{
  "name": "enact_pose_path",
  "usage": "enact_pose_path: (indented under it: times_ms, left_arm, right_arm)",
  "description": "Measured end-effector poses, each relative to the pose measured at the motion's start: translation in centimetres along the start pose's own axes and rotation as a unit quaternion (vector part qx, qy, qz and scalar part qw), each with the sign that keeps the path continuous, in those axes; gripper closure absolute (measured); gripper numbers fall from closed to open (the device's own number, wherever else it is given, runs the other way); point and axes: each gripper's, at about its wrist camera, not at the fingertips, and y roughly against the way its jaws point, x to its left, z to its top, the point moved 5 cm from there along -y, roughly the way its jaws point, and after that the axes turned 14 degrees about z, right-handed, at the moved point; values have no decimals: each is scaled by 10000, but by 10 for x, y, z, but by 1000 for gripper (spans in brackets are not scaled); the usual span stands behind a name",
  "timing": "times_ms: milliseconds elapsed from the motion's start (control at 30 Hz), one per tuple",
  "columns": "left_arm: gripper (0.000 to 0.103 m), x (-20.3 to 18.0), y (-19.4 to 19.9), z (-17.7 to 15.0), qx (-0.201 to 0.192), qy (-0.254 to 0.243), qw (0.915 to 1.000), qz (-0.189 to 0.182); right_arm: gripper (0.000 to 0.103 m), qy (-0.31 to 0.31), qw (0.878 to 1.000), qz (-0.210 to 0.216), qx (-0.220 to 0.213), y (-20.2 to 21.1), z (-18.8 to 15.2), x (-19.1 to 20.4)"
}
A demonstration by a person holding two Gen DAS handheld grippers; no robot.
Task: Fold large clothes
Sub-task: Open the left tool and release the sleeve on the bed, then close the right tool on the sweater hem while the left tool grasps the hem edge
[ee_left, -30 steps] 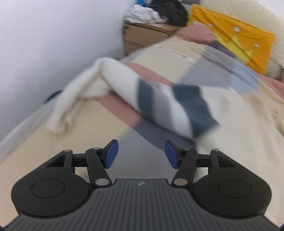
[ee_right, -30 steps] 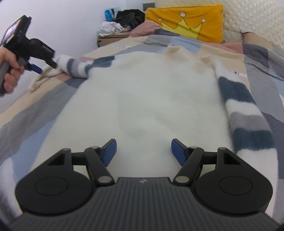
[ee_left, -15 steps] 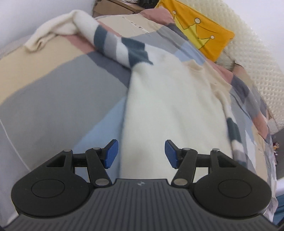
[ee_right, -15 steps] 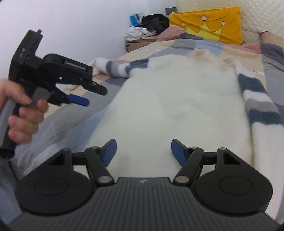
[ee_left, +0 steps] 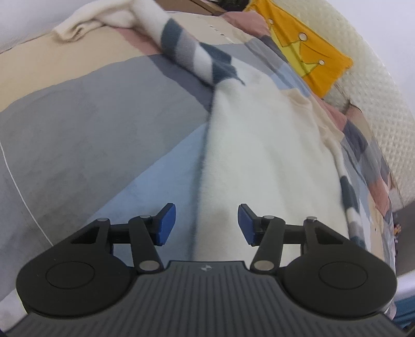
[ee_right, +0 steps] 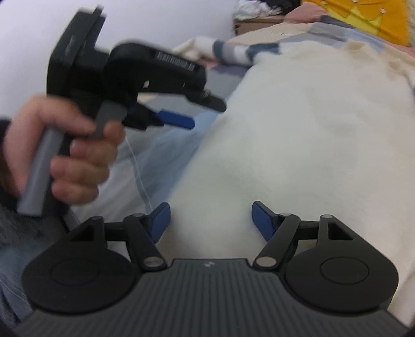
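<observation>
A large cream sweater (ee_left: 259, 155) lies flat on the bed, its striped left sleeve (ee_left: 192, 51) stretched out to the far left and its other striped sleeve (ee_left: 350, 197) along the right side. My left gripper (ee_left: 205, 220) hovers over the sweater's left side edge near the hem; its jaws are closing, with nothing pressed between the pads. In the right wrist view the same gripper (ee_right: 202, 111) shows from the side in a person's hand (ee_right: 77, 145). My right gripper (ee_right: 210, 217) stands open above the sweater (ee_right: 298, 129) close to its left hem, holding nothing.
The patchwork bedspread (ee_left: 77, 129) covers the bed. A yellow crown pillow (ee_left: 311, 51) leans on a cream quilted headboard (ee_left: 376, 90). A brown box (ee_right: 256, 20) with a pile of clothes stands by the white wall at the back.
My left gripper has left the far sleeve end and come back to the sweater's left edge near the hem. My right gripper has shifted left, so the left gripper now looms close beside it.
</observation>
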Motion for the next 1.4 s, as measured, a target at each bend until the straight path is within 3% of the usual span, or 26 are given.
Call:
enact_pose_path:
  times_ms: [167, 333, 567, 733, 933, 1067, 1267, 1400]
  left_arm:
    - [44, 7, -9, 3, 106, 313, 9994, 67]
    - [44, 10, -9, 6, 12, 390, 9992, 125]
    - [44, 13, -5, 7, -17, 551, 9985, -58]
    - [44, 9, -6, 3, 10, 488, 9987, -168]
    - [44, -4, -12, -9, 342, 416, 9970, -556]
    - [44, -17, -17, -22, 622, 307, 9938, -871]
    - [48, -38, -27, -50, 1330, 395, 9785, -1527]
    - [48, -50, -38, -74, 1918, 625, 9627, -1805]
  right_arm:
    - [52, 63, 9995, -251, 197, -6, -3, -1]
    - [85, 70, 9995, -288, 90, 0, 2, 4]
    - [90, -426, 9969, -45, -656, 37, 19, -11]
    - [90, -866, 9889, -376, -1149, 63, 23, -39]
    - [91, -1544, 9745, -918, -1343, 70, 20, -82]
    - [91, -2064, 9637, -1049, -1329, 63, 13, -106]
    - [91, -2398, 9551, -945, -1459, 59, 10, -112]
    - [91, -2455, 9533, -923, -1496, 61, 9, -114]
